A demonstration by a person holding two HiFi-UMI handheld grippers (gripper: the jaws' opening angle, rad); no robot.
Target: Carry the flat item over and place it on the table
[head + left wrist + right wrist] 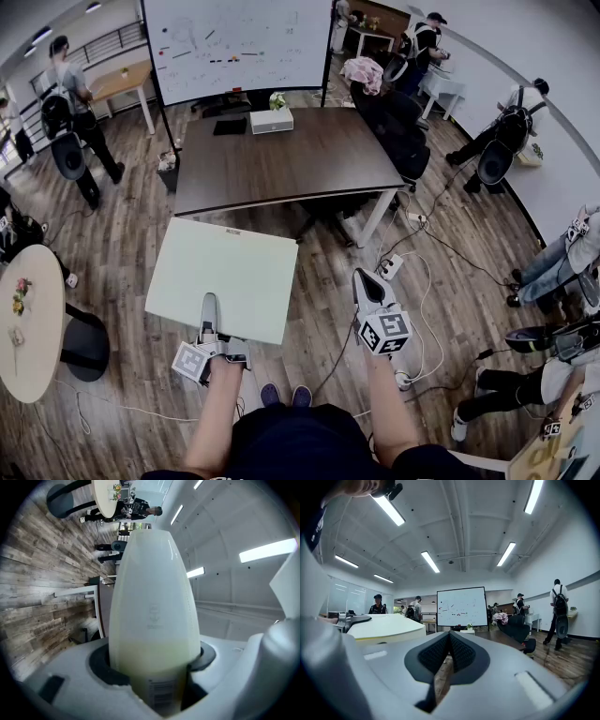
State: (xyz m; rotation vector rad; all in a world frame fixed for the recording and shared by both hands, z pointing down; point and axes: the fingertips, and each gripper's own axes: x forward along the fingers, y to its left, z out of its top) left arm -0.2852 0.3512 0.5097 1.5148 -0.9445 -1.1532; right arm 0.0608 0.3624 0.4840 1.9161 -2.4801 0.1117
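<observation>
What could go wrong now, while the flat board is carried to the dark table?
1. Only the left tongs grip the flat board, at its near edge; the rest hangs free, so it may tilt or slip. The right tongs are shut and empty beside it.
2. On the floor, cables and a power strip lie before the table; a foot may catch.

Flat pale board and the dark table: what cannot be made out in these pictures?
- Underside of the flat board: head view, it faces the floor.
- Its barcode label: left gripper view, too blurred to read.
- The white box on the dark table: head view, too small to identify.
</observation>
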